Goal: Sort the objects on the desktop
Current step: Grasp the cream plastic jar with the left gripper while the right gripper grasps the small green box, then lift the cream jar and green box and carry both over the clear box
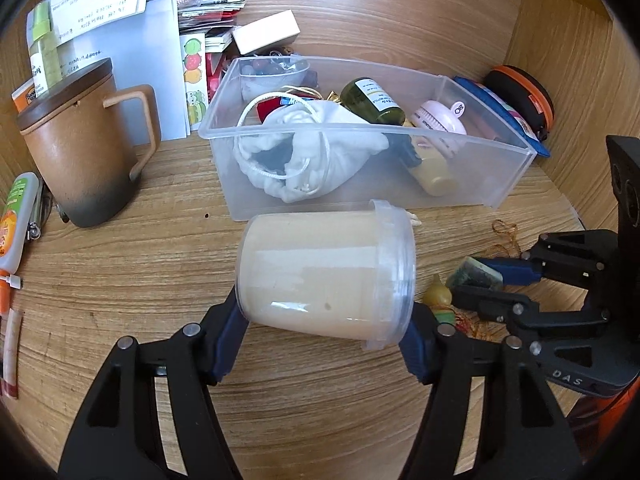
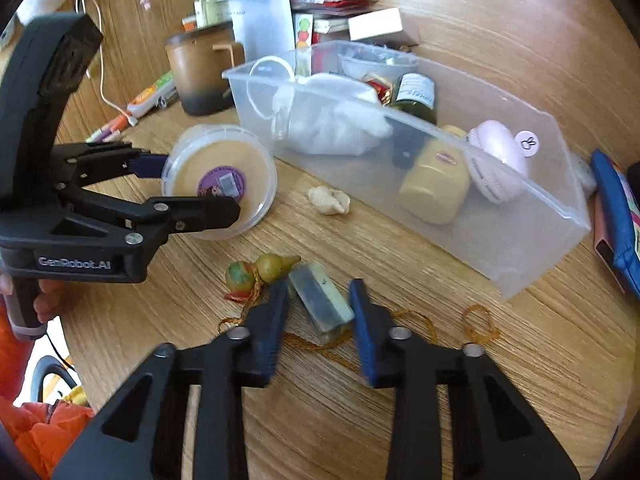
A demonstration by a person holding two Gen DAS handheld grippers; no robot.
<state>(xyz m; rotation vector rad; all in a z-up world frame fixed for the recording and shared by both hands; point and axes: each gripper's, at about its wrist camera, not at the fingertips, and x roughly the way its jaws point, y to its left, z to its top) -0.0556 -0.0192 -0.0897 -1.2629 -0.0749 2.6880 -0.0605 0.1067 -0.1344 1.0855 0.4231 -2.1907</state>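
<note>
Two grippers work the wooden bench (image 1: 120, 272): the left gripper (image 1: 326, 320) is clamped on a clear plastic tub of beige cream (image 1: 324, 276) at frame centre, while the right gripper (image 2: 320, 312) pinches a small greenish stone block (image 2: 322, 300) at lower centre, before the clear plastic bin (image 2: 520, 216).

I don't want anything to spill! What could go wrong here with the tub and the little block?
The left hand-held gripper holds the tub sideways by its smooth ends; it might slip out, or the lid could pop. The right hand-held gripper pinches the block, and the orange cord seems to link it to the gourd charms, so lifting may drag them along or snag.
</note>
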